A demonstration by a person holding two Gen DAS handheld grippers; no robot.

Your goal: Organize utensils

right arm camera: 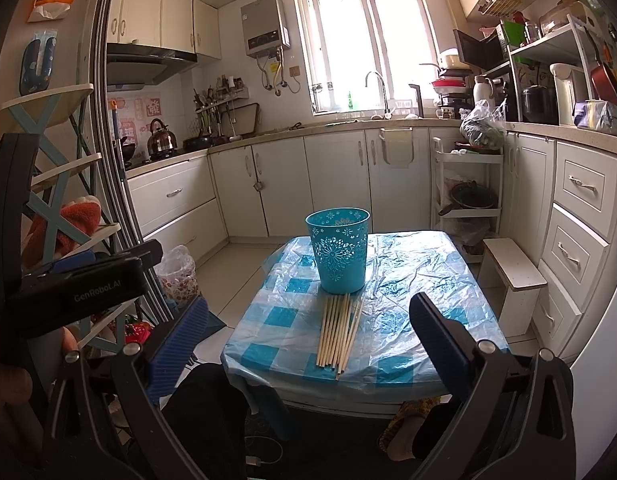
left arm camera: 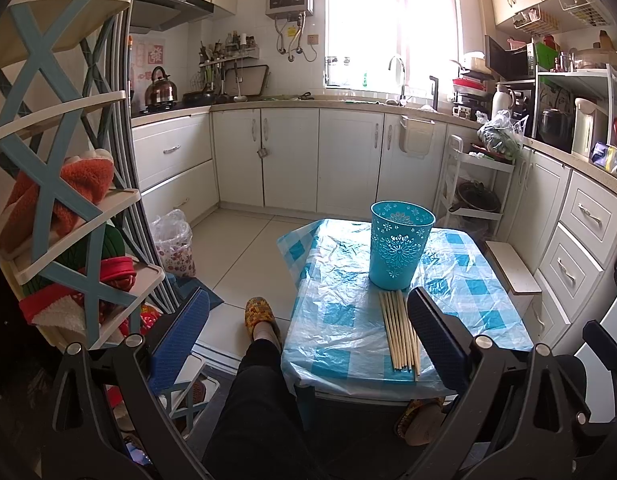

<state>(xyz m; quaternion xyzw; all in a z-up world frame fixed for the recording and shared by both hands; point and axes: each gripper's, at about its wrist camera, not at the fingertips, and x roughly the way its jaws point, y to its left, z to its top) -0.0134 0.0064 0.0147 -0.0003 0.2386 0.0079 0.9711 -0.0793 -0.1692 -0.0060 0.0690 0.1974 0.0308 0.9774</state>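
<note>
while both tongs hang back from the low surface [right arm camera: 408, 280] with its blue checked plastic cover, nothing sits between their fingers: the left tongs [left arm camera: 308, 336] are spread wide apart, and the right tongs [right arm camera: 308, 340] likewise. a bundle of wooden chopsticks [right arm camera: 338, 330] lies flat on the near part, its far ends just beside the upright blue cutout holder [right arm camera: 339, 254].
</note>
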